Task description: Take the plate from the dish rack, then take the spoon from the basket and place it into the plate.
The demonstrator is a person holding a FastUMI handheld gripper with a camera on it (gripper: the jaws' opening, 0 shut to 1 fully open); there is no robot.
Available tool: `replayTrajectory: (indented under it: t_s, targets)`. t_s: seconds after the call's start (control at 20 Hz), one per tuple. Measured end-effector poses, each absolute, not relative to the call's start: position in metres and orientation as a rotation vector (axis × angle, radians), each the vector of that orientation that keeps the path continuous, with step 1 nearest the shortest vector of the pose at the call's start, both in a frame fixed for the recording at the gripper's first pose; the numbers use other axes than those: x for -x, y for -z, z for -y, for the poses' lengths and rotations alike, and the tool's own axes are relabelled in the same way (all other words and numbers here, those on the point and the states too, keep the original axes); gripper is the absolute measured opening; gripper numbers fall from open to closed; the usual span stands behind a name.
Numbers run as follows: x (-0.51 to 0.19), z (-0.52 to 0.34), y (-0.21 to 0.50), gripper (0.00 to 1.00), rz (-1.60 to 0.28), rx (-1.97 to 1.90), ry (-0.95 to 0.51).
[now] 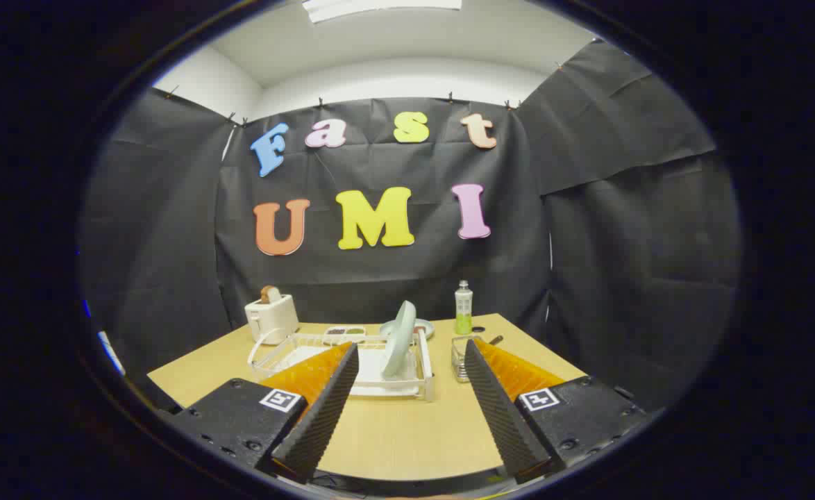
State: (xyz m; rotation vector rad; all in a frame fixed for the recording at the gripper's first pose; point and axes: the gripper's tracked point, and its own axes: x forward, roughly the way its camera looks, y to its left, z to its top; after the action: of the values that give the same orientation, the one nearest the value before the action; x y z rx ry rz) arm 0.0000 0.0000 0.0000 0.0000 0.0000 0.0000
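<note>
Hand-held gripper [411, 389] wide open, empty, held back over bench [393, 437]. Plate [399, 339] upright in dish rack [352, 361], beyond fingertips. I advise: centre fingers on rim, close, lift straight up. Basket [460, 358] just right.

Bench [393, 430] looked like pale matt wood laminate. Dish rack [352, 361] was white coated wire. Plate [399, 338] smooth, glossy, pale green. Tongs [411, 351] held apart, gripping nothing: ribbed matt black pads [324, 410] on orange plastic. Toaster [271, 318] smooth white plastic. Bottle [463, 309] clear plastic.
</note>
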Motion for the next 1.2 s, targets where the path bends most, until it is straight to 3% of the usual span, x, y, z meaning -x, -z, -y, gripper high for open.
replayTrajectory:
  t_s: [0.8, 1.2]
  targets:
    - [-0.008, -0.002, -0.001, 0.98, 0.005, 0.054, 0.024]
    - [-0.059, -0.005, -0.028, 0.98, -0.084, 0.075, -0.003]
